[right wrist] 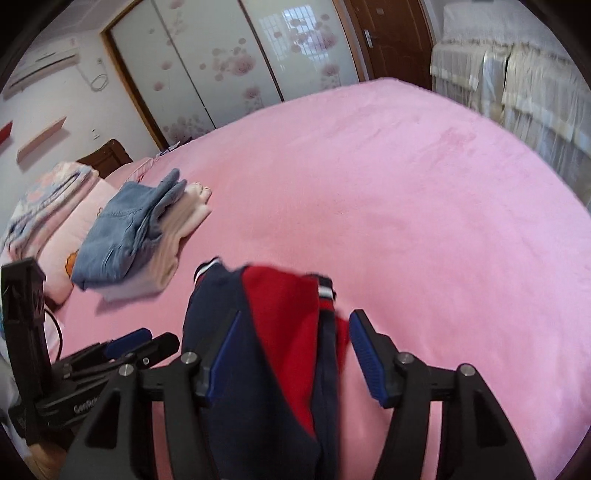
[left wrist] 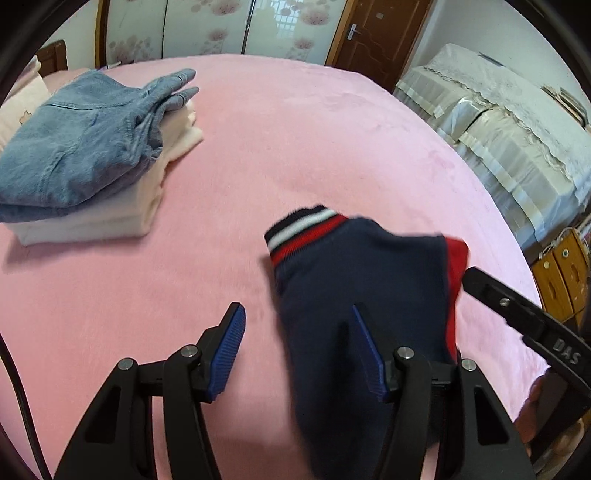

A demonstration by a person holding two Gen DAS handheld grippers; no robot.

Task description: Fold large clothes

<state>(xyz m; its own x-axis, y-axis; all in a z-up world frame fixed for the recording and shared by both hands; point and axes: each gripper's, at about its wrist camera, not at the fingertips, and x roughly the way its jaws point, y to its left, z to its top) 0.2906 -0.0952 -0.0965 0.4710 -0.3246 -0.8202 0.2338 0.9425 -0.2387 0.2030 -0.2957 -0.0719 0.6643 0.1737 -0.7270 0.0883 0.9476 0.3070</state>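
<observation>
The navy-and-red garment [left wrist: 354,295] lay on the pink bed [left wrist: 295,147] at its near edge, its striped cuff [left wrist: 303,229] pointing away toward the far side. In the left wrist view it ran under and across the left gripper [left wrist: 299,350], whose jaws stood apart; the cloth draped over the right-hand blue pad, but nothing was pinched. In the right wrist view the same garment [right wrist: 273,332] passed between the jaws of the right gripper [right wrist: 291,354], which were spread wide with the pads clear of the fabric, so it too was released.

Well apart, toward the head of the bed, a folded denim piece [left wrist: 77,147] sat on a folded cream garment [left wrist: 110,214], a finished stack by the look of it. Pillows [right wrist: 62,206] lay beyond that stack, with a wardrobe [right wrist: 221,62] and a door [left wrist: 373,33] behind.

With both grippers free, the risk seemed to lie in the cloth itself. The garment looked bunched and partly over a pad, so a jaw could snag it and drag the fold open as it moved off. A regrasp might also catch only one layer, leaving the fold lopsided, or let the piece slide off the bed's near edge.
</observation>
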